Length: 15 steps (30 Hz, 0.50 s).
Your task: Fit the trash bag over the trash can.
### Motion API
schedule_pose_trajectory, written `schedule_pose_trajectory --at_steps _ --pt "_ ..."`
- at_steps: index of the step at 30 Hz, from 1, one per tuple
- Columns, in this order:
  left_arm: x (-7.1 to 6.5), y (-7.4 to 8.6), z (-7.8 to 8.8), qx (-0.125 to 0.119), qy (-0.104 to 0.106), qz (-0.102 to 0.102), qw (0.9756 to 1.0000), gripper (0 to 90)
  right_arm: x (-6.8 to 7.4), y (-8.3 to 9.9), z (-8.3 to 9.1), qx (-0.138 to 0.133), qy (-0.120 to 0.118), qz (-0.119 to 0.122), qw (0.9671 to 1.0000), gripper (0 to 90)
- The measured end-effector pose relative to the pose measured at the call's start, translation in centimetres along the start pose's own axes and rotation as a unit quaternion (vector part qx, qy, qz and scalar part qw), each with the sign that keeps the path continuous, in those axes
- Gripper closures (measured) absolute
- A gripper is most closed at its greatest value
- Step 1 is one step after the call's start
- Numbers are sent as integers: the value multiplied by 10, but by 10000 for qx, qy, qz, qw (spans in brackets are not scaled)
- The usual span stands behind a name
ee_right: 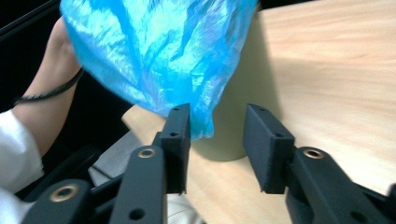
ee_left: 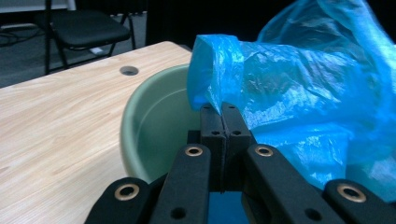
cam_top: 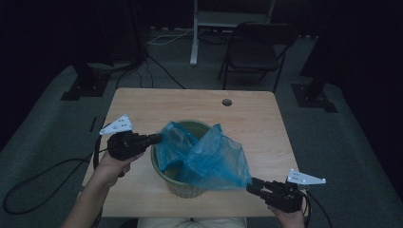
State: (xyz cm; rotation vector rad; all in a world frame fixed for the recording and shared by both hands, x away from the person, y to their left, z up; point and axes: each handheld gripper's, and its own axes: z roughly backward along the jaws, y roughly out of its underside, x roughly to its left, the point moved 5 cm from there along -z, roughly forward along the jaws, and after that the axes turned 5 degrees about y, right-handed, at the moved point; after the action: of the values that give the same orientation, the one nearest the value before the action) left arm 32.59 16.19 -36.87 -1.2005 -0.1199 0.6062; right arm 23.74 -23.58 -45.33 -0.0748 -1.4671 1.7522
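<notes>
Your pale green round plastic bin sits in the lower centre of the high view, on the light wooden surface, its near wall close to the front edge. The upper half of the surface is bare wood apart from a small round hole toward the upper right.

A crumpled translucent blue plastic bag drapes over and into the bin. Your left gripper reaches in level from the left of the frame, hand wrapped around its body; its fingers are pressed together on the bag's left edge. Your right gripper lies low at the lower right, by the bag's lower right corner.

The right gripper view shows those fingers spread apart, the bag's tip beside one finger and not clamped. The left gripper view shows the bin's inner wall bare on that side.
</notes>
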Motion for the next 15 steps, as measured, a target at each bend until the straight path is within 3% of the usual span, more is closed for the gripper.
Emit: schedule_pose_trajectory --at_steps 3,4,5,8,9,10,12,13,15 --pt "-3 0 -2 25 32 -48 10000 900 2 -16 8 -178 59 140 9997 518" --pt "-4 -1 -4 51 50 -78 9999 900 4 -27 11 -245 138 245 9993 499" --pt "-6 -2 -6 59 30 -125 9999 900 10 -50 17 -489 342 511 9969 467" --pt "-7 -3 -8 61 70 -124 9999 900 15 -73 20 -655 494 603 9948 448" --pt "-7 -4 -9 58 109 -108 9999 900 20 -93 19 -845 222 589 9944 421" --pt "-8 -4 -10 75 131 -116 9998 900 20 -93 19 -845 222 589 9944 421" --pt "-10 -5 -12 94 135 -134 9998 900 30 -108 9 -758 18 705 9946 390" --pt "-11 -6 -13 114 174 -144 9997 900 40 -118 -6 -602 -164 894 9940 368" --pt "-12 -8 -16 120 175 -167 9996 900 45 -122 -14 -520 -286 944 9938 360"
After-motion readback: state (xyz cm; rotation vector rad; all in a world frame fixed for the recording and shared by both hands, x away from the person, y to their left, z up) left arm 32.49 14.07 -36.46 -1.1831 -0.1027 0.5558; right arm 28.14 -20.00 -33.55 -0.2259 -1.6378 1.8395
